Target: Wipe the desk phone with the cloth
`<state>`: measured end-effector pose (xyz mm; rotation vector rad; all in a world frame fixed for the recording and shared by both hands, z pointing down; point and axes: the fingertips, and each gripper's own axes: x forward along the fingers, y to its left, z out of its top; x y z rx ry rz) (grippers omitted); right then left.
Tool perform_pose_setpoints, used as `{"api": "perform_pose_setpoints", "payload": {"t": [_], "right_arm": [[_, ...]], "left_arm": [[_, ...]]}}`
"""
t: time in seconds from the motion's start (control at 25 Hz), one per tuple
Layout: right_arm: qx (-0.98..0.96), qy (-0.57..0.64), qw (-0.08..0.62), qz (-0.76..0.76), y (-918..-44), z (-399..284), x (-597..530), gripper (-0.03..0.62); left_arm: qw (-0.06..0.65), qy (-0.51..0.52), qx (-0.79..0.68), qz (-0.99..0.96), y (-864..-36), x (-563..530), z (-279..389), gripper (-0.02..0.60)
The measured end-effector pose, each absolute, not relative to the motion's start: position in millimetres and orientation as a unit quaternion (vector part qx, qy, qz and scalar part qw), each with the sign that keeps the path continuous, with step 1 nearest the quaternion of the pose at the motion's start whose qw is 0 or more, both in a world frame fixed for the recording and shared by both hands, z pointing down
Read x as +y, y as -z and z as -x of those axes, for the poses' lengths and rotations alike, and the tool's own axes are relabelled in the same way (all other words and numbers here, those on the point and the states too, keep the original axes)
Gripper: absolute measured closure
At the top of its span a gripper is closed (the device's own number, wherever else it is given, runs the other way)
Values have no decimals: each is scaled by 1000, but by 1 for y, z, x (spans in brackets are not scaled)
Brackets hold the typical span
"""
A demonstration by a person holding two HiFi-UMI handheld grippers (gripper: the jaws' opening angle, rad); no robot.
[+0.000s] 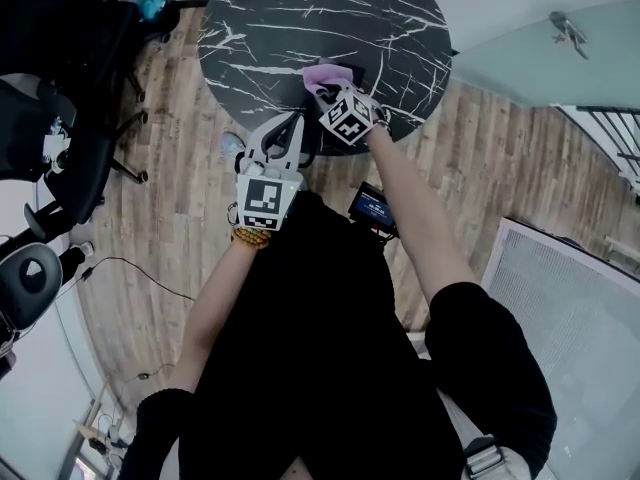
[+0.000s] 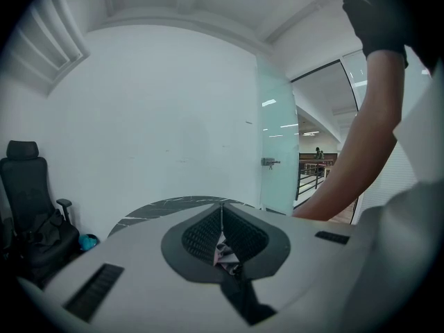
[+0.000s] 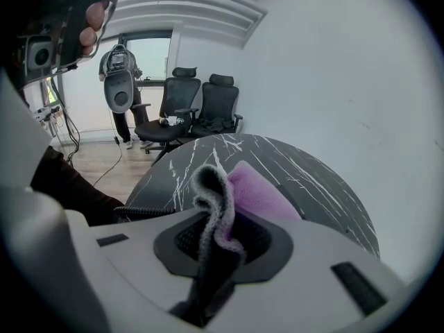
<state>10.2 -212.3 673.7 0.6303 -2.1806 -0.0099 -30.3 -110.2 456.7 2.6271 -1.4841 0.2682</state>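
The jaws of the right gripper [image 3: 214, 217] are closed on a fold of the cloth [image 3: 255, 189], whose purple part is laid down on the table [image 1: 260, 28]. The phone is mostly covered: only a dark shape [image 1: 353, 72] touching the cloth and a coiled cord [image 3: 142, 212] near the table edge can be made out. The wiping step is judged to be in hand. For the next move, the cloth must be kept pressed and drawn across the phone body without the cord being caught. The jaws of the left gripper [image 2: 222, 214] are pressed together with nothing between them, and it is held apart from the phone, at the near table edge. No container is seen.
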Motion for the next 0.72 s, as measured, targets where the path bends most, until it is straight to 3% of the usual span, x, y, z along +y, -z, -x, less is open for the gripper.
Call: {"api": "perform_pose_setpoints", "payload": {"t": [0.72], "right_arm": [[-874,-20,421,-243,-683,-4,-192,526]], "left_arm": [[67,-94,-483,-868,-466,-105,27,563]]}}
